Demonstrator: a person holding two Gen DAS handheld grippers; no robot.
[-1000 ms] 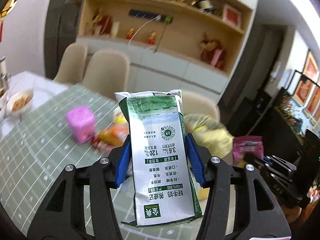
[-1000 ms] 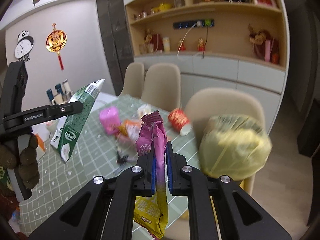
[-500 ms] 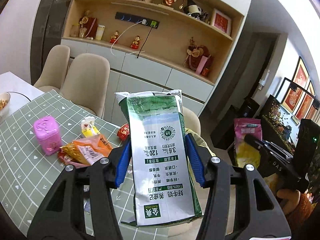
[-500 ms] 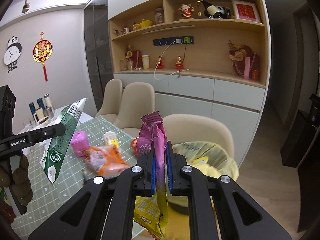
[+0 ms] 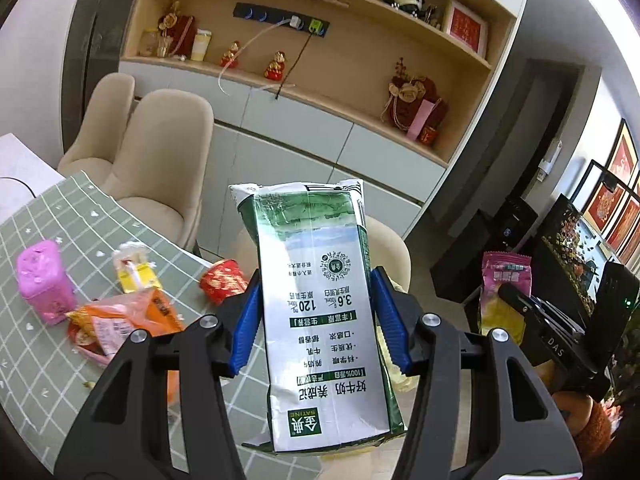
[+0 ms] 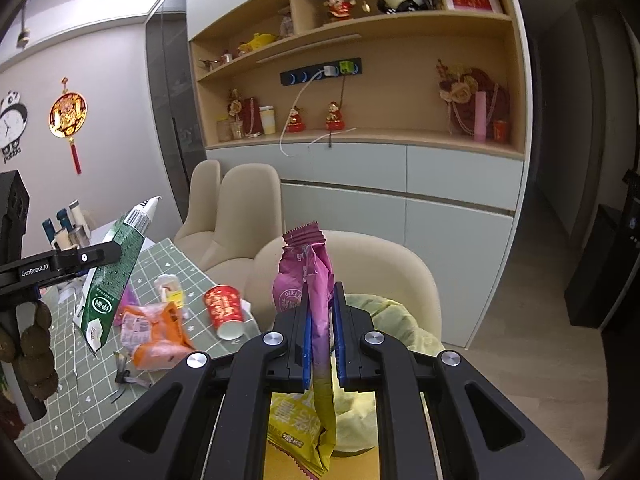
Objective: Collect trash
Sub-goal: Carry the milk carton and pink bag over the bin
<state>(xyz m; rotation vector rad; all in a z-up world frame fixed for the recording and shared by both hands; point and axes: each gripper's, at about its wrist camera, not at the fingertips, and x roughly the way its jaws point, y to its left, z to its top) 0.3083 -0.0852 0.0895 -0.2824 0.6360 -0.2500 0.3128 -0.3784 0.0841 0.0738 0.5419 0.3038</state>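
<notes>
**Both grippers carry trash beside the table**

The left gripper [image 5: 316,328] has its blue pads clamped on the sides of a green-and-white milk carton [image 5: 320,312], held upright with its print upside down. The right gripper [image 6: 320,340] has its jaws nearly together, pinching a pink-and-yellow snack wrapper [image 6: 308,276] that hangs down below the fingers. Just beyond and below the right gripper sits a bin lined with a yellow bag [image 6: 384,312]. On the green checked tablecloth [image 5: 36,364] lie an orange packet [image 5: 128,320], a pink box [image 5: 42,286], a small yellow carton [image 5: 136,272] and a tipped red paper cup [image 5: 220,284]. Beige chairs [image 5: 168,160] stand behind the table; farther back is a wooden shelf wall [image 5: 320,52].
</notes>
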